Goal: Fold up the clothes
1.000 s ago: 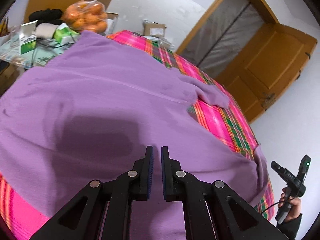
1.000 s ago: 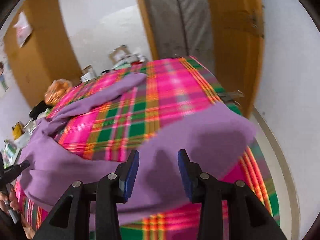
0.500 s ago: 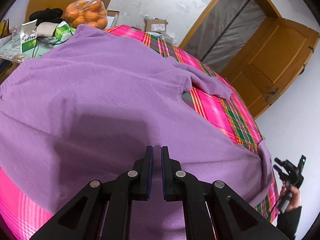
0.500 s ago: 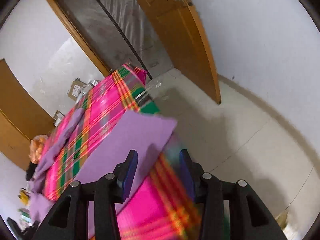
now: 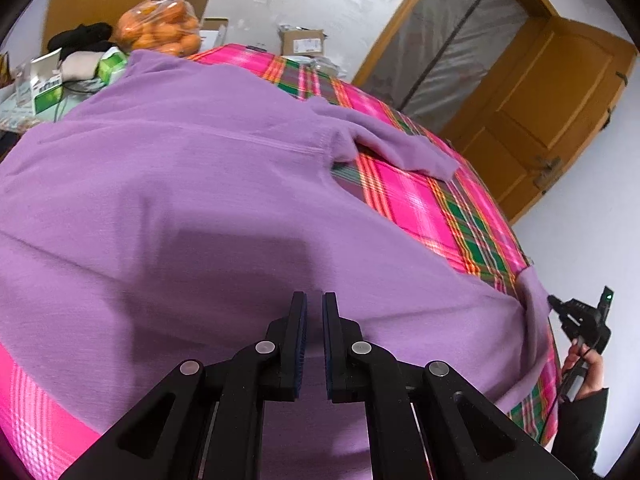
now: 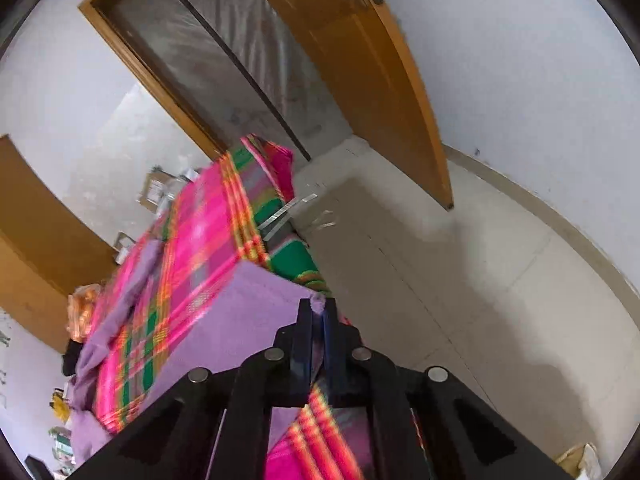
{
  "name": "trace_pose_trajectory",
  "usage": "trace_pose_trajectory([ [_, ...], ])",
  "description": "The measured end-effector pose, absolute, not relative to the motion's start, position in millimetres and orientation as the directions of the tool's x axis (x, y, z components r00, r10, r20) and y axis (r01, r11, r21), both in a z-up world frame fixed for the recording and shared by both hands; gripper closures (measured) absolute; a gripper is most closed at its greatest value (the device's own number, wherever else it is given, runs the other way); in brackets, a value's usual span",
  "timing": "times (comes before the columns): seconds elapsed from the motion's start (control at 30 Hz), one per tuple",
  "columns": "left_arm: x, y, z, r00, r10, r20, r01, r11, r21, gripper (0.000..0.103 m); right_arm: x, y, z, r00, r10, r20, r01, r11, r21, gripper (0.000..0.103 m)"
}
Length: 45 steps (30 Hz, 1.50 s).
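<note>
We are in a lived-in room of a home. We see a plaid-covered table [image 5: 420, 204], a bag of oranges [image 5: 160, 28], cardboard parcels [image 5: 302, 42], a wooden door [image 5: 552, 116] and a tiled floor [image 6: 460, 280].

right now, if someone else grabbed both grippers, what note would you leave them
Right gripper: shut on the corner of the purple sweater, at the table edge nearest the door.
Left gripper: shut, nothing visibly between its pads, over the sweater's near hem.
Sweater: spread flat across the plaid tablecloth, one sleeve lying out toward the door side.
Done: one corner gripped. No fold made so far.
Left: probably take a second hold with the left gripper, fold the sleeves and sides in, then fold the body over.
</note>
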State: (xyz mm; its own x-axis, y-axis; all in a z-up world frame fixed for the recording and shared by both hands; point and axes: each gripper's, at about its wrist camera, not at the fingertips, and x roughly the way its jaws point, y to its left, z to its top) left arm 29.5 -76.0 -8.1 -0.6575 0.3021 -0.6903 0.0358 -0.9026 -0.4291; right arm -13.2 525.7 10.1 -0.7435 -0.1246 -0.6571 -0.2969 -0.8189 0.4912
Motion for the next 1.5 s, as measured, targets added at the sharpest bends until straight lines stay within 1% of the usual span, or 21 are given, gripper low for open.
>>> trace_pose_trajectory([
  [0.27,34,-46,-6,-0.619,0.38,-0.688,-0.079,-0.901,-0.426,0.097,64,546,45,-0.807,-0.07,-0.586,-0.313,-0.791,0.526,0.098],
  [0.3,36,-42,-5,-0.614,0.391,-0.685,-0.098,-0.9,-0.425,0.09,74,551,49,-0.814,-0.057,-0.578,-0.321,-0.785,0.53,0.098],
  [0.37,40,-34,-2,-0.607,0.414,-0.678,-0.135,-0.895,-0.426,0.083,94,560,55,-0.825,-0.033,-0.565,-0.338,-0.772,0.538,0.098],
  [0.47,49,-21,3,-0.586,0.454,-0.671,-0.202,-0.884,-0.422,0.082,107,570,54,-0.825,-0.024,-0.564,-0.357,-0.752,0.554,0.099],
  [0.5,52,-16,3,-0.578,0.463,-0.671,-0.223,-0.881,-0.417,0.078,111,570,52,-0.823,-0.026,-0.567,-0.359,-0.75,0.556,0.099],
  [0.53,55,-11,4,-0.57,0.473,-0.672,-0.243,-0.878,-0.411,0.077,115,570,50,-0.821,-0.028,-0.57,-0.362,-0.747,0.558,0.098],
  [0.67,69,13,5,-0.533,0.504,-0.68,-0.334,-0.863,-0.379,0.077,134,573,37,-0.805,-0.053,-0.59,-0.376,-0.724,0.579,0.098],
  [0.73,74,26,4,-0.504,0.524,-0.687,-0.376,-0.849,-0.371,0.077,145,578,28,-0.799,-0.049,-0.599,-0.399,-0.702,0.59,0.095],
  [0.83,80,41,0,-0.468,0.544,-0.697,-0.421,-0.83,-0.365,0.077,162,586,16,-0.791,-0.045,-0.61,-0.43,-0.668,0.607,0.094],
  [0.9,86,50,-1,-0.464,0.546,-0.698,-0.446,-0.824,-0.348,0.076,172,589,10,-0.798,-0.055,-0.6,-0.431,-0.644,0.632,0.084],
  [0.93,87,52,-1,-0.453,0.556,-0.697,-0.457,-0.816,-0.353,0.076,176,589,7,-0.803,-0.067,-0.592,-0.423,-0.635,0.647,0.074],
  [0.97,88,55,-1,-0.443,0.565,-0.696,-0.468,-0.808,-0.358,0.076,179,590,5,-0.808,-0.078,-0.583,-0.416,-0.626,0.66,0.067],
  [1.07,90,64,-1,-0.419,0.586,-0.694,-0.495,-0.788,-0.366,0.076,184,590,-4,-0.81,-0.11,-0.576,-0.404,-0.608,0.683,0.06],
  [1.2,88,75,1,-0.414,0.597,-0.687,-0.515,-0.776,-0.364,0.076,175,585,-23,-0.786,-0.192,-0.588,-0.396,-0.574,0.717,0.06],
  [1.33,82,90,-3,-0.41,0.588,-0.697,-0.531,-0.775,-0.342,0.076,162,576,-35,-0.77,-0.267,-0.58,-0.367,-0.559,0.744,0.06],
  [1.5,91,100,-3,-0.39,0.6,-0.699,-0.582,-0.748,-0.319,0.076,151,569,-38,-0.764,-0.301,-0.57,-0.34,-0.563,0.753,0.06],
])
